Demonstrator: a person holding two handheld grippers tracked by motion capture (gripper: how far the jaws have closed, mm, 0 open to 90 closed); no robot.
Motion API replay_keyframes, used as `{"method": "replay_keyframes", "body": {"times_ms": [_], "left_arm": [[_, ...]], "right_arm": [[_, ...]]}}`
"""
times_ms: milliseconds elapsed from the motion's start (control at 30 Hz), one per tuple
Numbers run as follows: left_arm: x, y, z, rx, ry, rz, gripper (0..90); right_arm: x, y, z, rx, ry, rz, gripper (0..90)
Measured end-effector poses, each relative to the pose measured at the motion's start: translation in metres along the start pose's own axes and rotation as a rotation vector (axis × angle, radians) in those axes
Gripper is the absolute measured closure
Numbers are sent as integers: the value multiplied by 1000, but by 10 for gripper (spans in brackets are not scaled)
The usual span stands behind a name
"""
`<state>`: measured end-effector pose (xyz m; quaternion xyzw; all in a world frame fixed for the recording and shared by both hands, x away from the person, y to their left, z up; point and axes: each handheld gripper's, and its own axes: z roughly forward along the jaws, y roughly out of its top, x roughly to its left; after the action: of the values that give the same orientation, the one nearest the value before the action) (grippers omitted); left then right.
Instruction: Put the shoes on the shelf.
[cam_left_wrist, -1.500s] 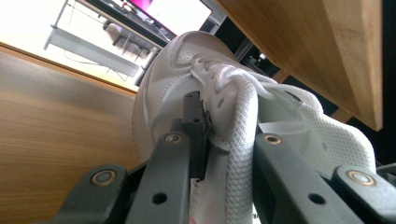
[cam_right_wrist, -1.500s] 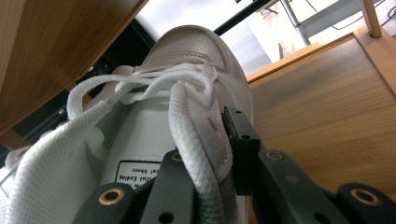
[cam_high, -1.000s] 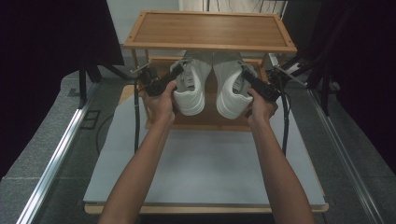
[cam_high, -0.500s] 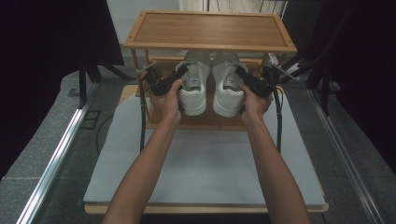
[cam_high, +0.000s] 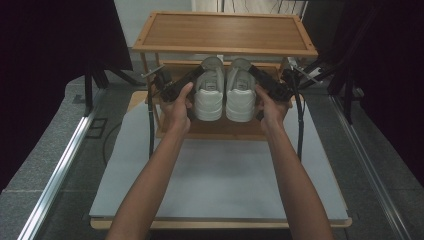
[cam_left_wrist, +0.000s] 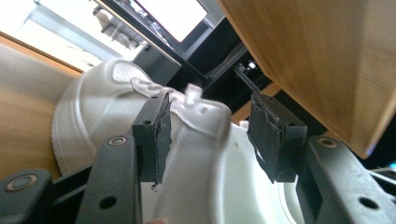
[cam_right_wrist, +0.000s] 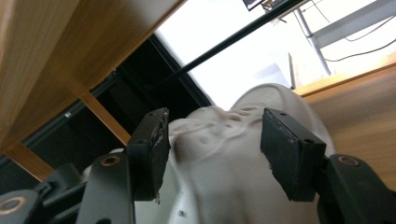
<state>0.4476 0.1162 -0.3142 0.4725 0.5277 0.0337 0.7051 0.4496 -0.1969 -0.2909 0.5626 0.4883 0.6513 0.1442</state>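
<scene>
Two white sneakers stand side by side on the lower shelf (cam_high: 220, 129) of a wooden rack, toes pointing away from me. My left gripper (cam_high: 199, 76) reaches the left sneaker (cam_high: 210, 97) from its outer side. In the left gripper view the jaws (cam_left_wrist: 210, 112) stand wide apart around that sneaker (cam_left_wrist: 93, 116), with a gap beside the right pad. My right gripper (cam_high: 253, 73) mirrors this at the right sneaker (cam_high: 240, 97). In the right gripper view its jaws (cam_right_wrist: 217, 126) also stand spread, the sneaker's laced upper (cam_right_wrist: 224, 158) between them.
The rack's top shelf (cam_high: 225, 32) hangs just above both grippers, and its underside (cam_left_wrist: 327, 56) passes close over the jaws. The rack stands at the far end of a grey table (cam_high: 220, 185). Black stands and cables flank the rack on both sides.
Both hands have pushed the sneakers forward from the rack's front edge into the lower shelf, and the sneakers have levelled out and come together side by side.
</scene>
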Motion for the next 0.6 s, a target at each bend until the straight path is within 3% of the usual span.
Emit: {"method": "replay_keyframes", "body": {"times_ms": [133,167,200,233,267,300,367,400,433,467,500,600], "left_arm": [[-2,-5,-17,-8,-1,34,533],[-3,-7,-28,-7,2,71,565],[-3,-7,-28,-7,2,71,591],[-4,-8,-35,-6,-8,95,627],[-5,-8,-42,-4,-13,119,627],[-7,-10,-52,15,-21,157,683],[-9,-12,-64,54,-46,195,752],[-9,-12,-64,54,-46,195,777],[-14,-15,-74,87,-44,262,802],[-14,-15,-74,87,-44,262,826],[-17,-20,-83,106,-39,319,849],[-19,-24,-88,126,-56,338,885]], "right_arm": [[1,-1,-15,-1,-5,-44,472],[2,-1,-21,4,-1,-65,481],[2,-1,-21,4,-1,-65,481],[5,0,-32,12,6,-113,508],[5,0,-32,12,6,-113,508],[8,0,-43,27,0,-171,547],[11,-1,-53,48,13,-206,605],[13,-2,-58,60,16,-231,650],[14,-5,-63,68,19,-255,696],[14,-5,-63,68,19,-255,696],[17,-12,-73,113,44,-290,762],[20,-19,-79,135,62,-310,804]]}}
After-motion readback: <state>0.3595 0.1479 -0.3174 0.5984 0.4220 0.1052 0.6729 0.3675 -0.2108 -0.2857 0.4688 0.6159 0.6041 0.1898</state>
